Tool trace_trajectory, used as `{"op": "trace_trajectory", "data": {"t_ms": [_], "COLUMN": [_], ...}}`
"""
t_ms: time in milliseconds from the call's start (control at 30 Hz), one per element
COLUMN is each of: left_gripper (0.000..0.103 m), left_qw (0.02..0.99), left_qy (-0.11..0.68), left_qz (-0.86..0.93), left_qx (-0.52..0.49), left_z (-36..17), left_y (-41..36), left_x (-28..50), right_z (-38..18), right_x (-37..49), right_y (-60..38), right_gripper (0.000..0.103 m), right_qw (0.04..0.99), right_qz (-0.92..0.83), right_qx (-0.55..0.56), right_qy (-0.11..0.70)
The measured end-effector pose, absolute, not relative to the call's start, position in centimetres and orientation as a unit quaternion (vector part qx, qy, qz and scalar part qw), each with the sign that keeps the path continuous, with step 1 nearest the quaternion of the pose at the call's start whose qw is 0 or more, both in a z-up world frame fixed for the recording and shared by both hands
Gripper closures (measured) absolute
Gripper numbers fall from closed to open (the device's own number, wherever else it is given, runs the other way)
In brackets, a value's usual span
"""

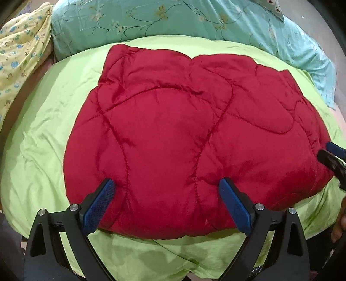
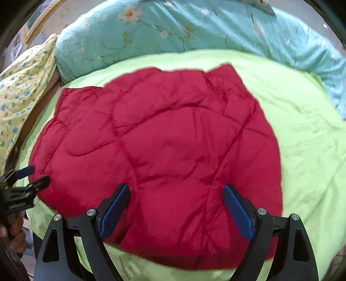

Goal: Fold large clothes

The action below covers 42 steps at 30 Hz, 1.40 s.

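A lime-green sheet point(image 1: 43, 134) covers the bed, and a teal floral quilt point(image 1: 151, 19) is bunched along its far edge, with a yellow printed blanket point(image 1: 19, 49) heaped at the far left. Centre stage on the green sheet lies the red quilted jacket point(image 1: 183, 140), folded into a puffy block, curved stitch lines across it. The left gripper point(image 1: 167, 183) hangs over the near edge, blue pads spread wide, holding nothing. The right gripper point(image 2: 176, 188) is likewise wide apart above the near hem, nothing between its fingers. No label, brand or writing reads anywhere on the fabric.
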<state>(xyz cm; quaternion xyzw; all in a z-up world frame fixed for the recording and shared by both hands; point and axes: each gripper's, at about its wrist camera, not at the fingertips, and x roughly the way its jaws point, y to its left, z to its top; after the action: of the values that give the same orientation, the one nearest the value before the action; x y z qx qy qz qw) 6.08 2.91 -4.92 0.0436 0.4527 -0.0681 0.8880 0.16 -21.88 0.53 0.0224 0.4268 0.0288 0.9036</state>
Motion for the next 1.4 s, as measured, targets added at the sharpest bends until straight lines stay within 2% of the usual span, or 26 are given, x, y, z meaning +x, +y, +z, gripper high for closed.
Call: {"op": "trace_trajectory", "data": {"t_ms": [167,367,600,767,1100,1400], "left_gripper": [0.005,0.001,0.000,0.000,0.000,0.000], "left_qw": [0.888,0.883,0.884,0.885,0.886,0.890], "left_qy": [0.453,0.460,0.458,0.456,0.454,0.448], "left_qz": [-0.067,-0.065,-0.055,-0.051,-0.051,-0.051], "left_qx": [0.047,0.066,0.075,0.076,0.078,0.062], "left_z": [-5.0,-5.9,-6.7,-6.9,-7.2,-6.1], "left_y": [2.5,1.7,1.1,0.9,0.8,1.9], "left_x": [6.3,7.1,7.5,7.8,8.0,6.8], "right_z": [1.8,-1.7,-3.0,-1.2,-3.3,-1.7], "right_x": [-1.3,1.6,2.1,0.9,3.1,1.4], "right_y": [-19.3,-18.9,-19.5,-19.1,-20.5,-20.4], "right_gripper": [0.013,0.012,0.009,0.014,0.006,0.009], "right_qw": [0.909,0.888,0.891,0.903,0.895,0.896], "right_qz": [0.069,0.062,0.044,0.032,0.032,0.028], "right_qx": [0.001,0.013,0.019,0.012,0.026,0.026], "right_qy": [0.411,0.455,0.451,0.429,0.443,0.443]}}
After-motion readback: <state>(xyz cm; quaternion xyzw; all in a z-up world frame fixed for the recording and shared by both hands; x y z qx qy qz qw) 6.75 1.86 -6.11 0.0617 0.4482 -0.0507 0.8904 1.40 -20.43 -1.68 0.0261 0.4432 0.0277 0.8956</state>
